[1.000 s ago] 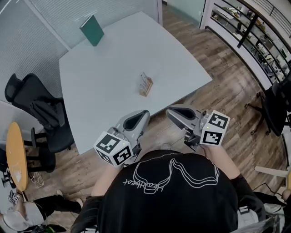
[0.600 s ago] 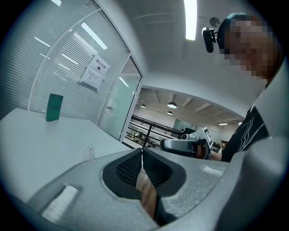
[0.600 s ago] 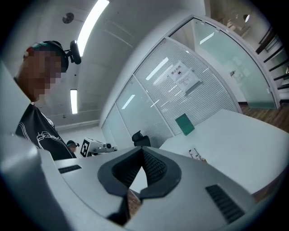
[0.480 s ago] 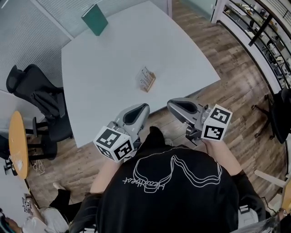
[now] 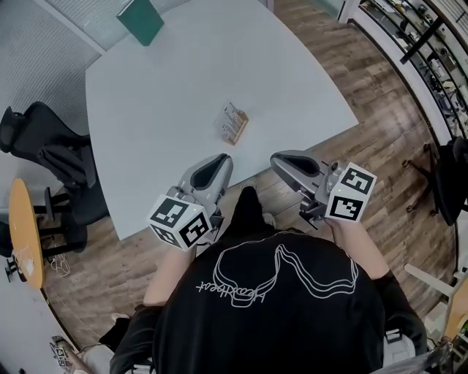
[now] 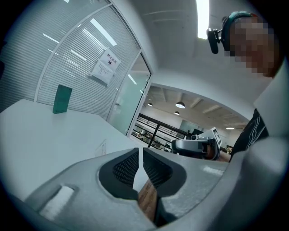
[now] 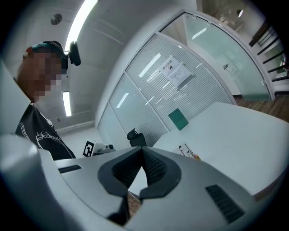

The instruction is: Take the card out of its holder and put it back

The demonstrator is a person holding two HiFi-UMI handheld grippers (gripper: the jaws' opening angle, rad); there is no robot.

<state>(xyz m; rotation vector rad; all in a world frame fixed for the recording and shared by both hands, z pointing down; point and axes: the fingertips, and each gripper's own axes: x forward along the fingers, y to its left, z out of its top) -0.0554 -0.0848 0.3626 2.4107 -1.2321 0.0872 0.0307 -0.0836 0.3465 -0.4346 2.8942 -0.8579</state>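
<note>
Card holder (image 5: 232, 124) on table (image 5: 161, 88)

Nothing legible, posted notice (image 7: 175, 72) too small, shirt script (image 5: 232, 292) unreadable

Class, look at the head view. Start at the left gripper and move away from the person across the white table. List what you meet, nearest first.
left gripper → card holder → green book

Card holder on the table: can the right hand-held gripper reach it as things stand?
Probably yes: only bare table lies between the right hand-held gripper and the card holder; its shut jaws must open first.
</note>
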